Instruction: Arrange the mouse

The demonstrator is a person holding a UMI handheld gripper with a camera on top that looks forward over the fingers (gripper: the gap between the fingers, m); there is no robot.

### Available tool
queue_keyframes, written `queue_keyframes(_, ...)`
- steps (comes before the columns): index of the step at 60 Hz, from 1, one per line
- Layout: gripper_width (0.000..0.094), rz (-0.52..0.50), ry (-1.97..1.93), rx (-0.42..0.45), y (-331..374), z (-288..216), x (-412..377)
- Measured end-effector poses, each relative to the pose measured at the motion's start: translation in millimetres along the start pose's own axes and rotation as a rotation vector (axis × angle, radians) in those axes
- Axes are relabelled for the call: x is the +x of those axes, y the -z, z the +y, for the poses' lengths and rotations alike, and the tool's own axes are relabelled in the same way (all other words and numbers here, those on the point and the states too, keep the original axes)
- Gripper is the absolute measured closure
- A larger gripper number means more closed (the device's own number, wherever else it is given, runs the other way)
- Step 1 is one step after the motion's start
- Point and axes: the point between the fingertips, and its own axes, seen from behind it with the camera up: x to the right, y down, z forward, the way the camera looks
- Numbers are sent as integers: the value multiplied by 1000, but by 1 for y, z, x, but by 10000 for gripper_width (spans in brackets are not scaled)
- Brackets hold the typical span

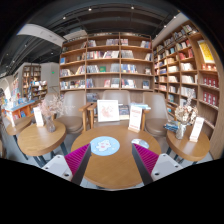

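**Gripper open above a round pad, no mouse clearly in view**

Gripper (105, 165) fingers stand spread apart low in the view, their magenta pads (77, 158) facing inward with a clear gap between them and nothing pressed between. Just ahead of them, in line with that gap, a small round light-blue pad (105, 146) with a white mark lies flat on a round wooden table (115, 135). It may be a mouse mat, though that is only a guess.

No mouse can be made out on the table or between the fingers, so where it lies, which way it points and how its long axis runs cannot be told. By that reading the task looks barely started: nothing is held, and the mouse has yet to be found, picked up and set down.

Beyond the pad, white sign cards (108, 110) stand upright at the table's far side. Other round tables (38, 138) sit to either side, and tall bookshelves (105, 62) fill the walls behind.
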Motion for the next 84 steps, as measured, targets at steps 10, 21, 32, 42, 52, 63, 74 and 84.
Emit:
queue_keyframes(10,86,4,2,2,1,8,3)
queue_keyframes(21,87,12,1,-9,-1,13,9)
queue_keyframes(32,78,60,-7,-36,-14,28,39)
queue_keyframes(42,78,132,-4,-67,-27,46,78)
queue_keyframes(52,77,179,-1,-100,-44,72,109)
queue_keyframes(63,78,198,-5,-140,-63,96,132)
queue_keyframes(74,77,190,-5,-162,-91,109,146)
queue_keyframes(84,79,180,-12,-180,-130,120,159)
